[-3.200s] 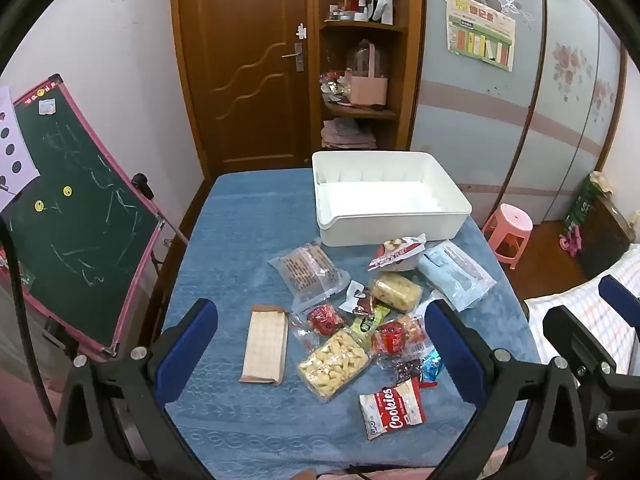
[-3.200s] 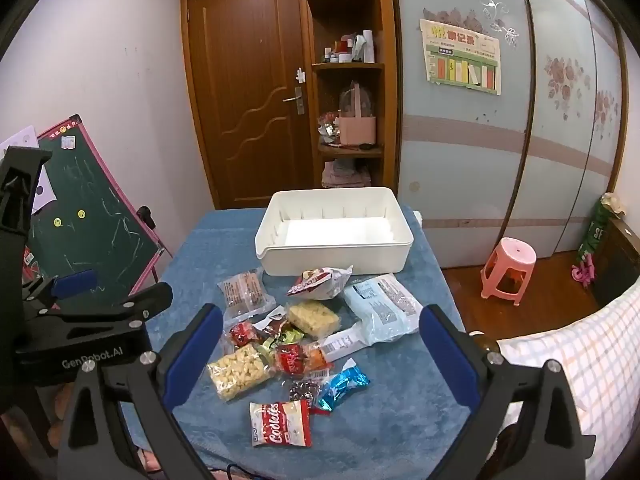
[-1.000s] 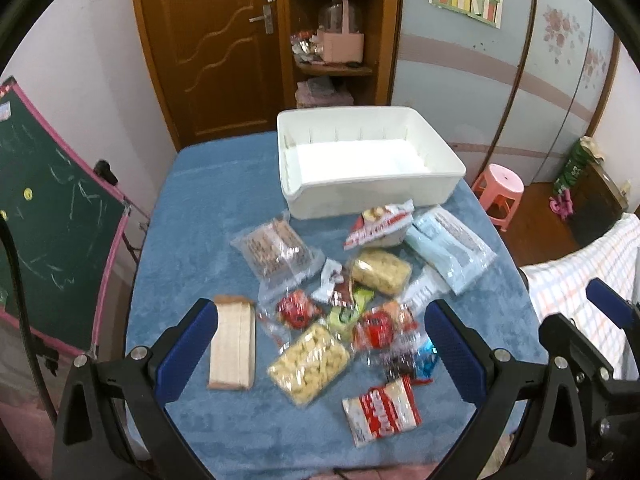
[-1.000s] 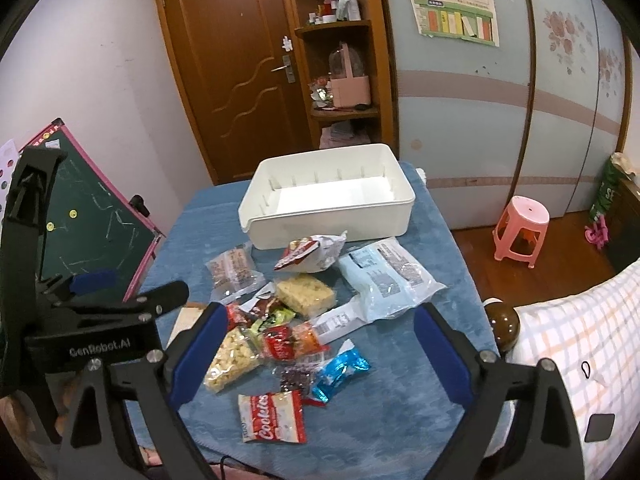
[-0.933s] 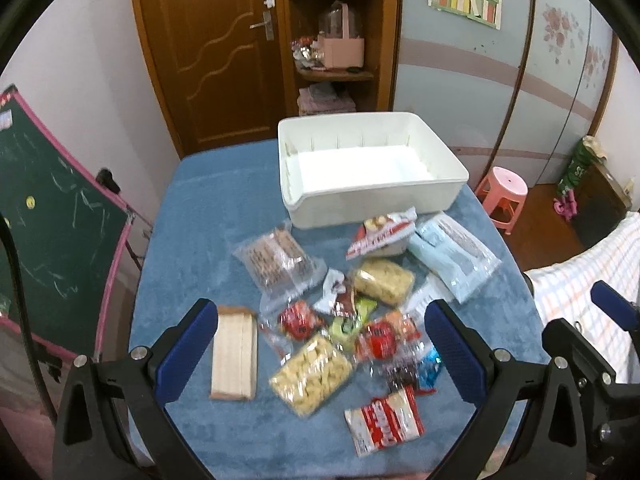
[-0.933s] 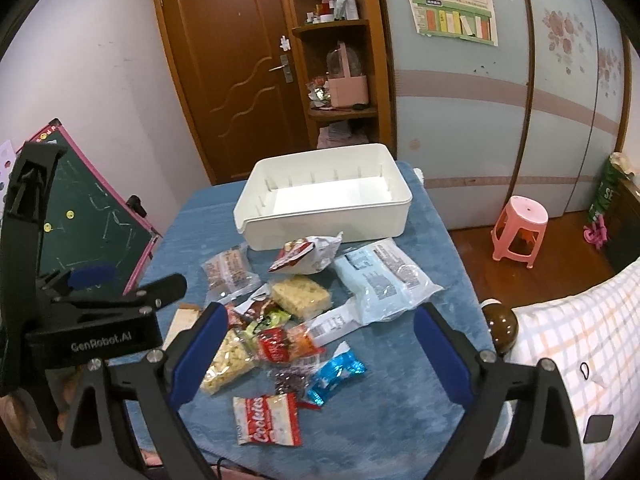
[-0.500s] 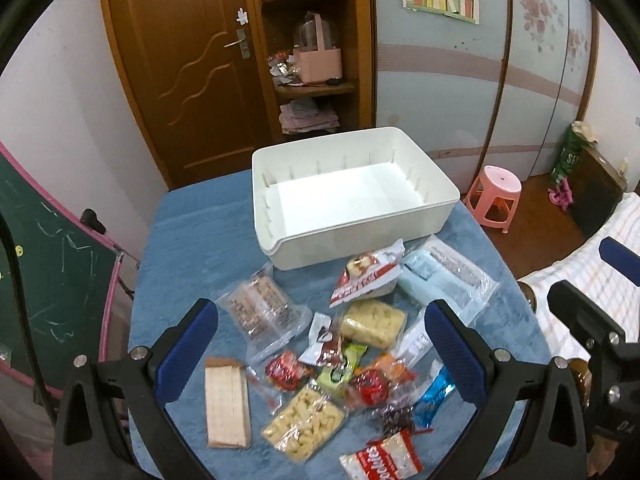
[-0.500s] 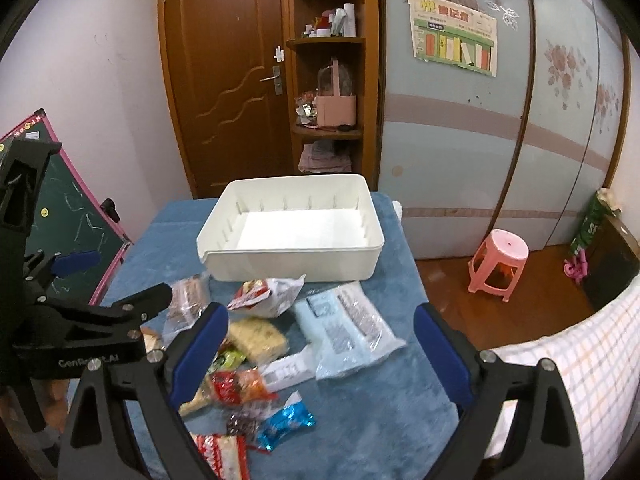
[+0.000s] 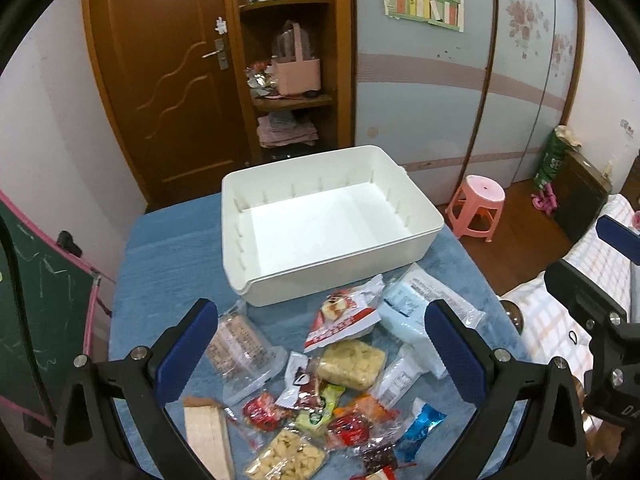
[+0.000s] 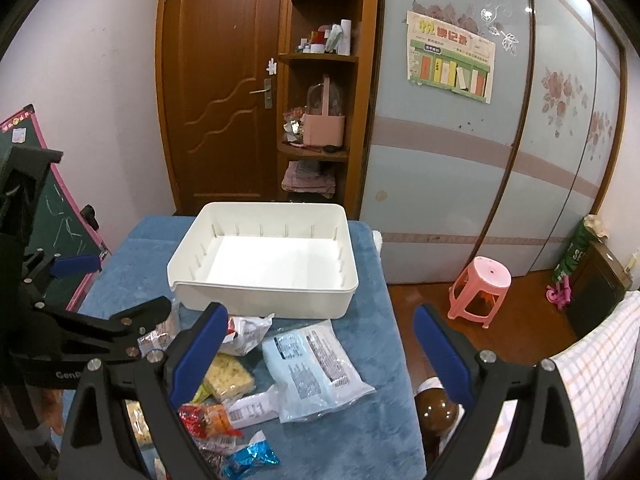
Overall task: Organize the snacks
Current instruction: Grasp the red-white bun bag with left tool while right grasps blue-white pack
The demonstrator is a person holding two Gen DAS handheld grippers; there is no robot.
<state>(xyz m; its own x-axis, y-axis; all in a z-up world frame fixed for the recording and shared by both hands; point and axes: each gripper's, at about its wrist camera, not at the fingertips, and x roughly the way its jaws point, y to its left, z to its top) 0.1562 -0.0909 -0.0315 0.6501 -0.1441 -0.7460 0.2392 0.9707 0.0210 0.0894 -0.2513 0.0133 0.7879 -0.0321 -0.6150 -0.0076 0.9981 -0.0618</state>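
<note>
Holding both my grippers over a blue-covered table (image 9: 168, 236), jaws spread wide on each, nothing between them. My left gripper (image 9: 320, 344) hangs above the snacks; my right gripper (image 10: 320, 344) is beside it, over the pale blue pack (image 10: 316, 364). An empty white bin (image 9: 332, 264) sits at the far side of the table, its open top facing up. The snacks lie loose in a cluster just in front of the bin: a red-and-white bag (image 9: 344, 322) nearest its front wall, a yellow cracker pack (image 9: 352, 364) below that, a clear wafer pack (image 9: 240, 344) to the left, small candies nearer me.

Nothing is in the bin yet, so I judge the first pick is at hand. To do it well I would choose a packet at the cluster's edge, come down straight, pinch a crimped end or a firm middle instead of slack film, lift clear of its neighbours, then release low inside the bin
</note>
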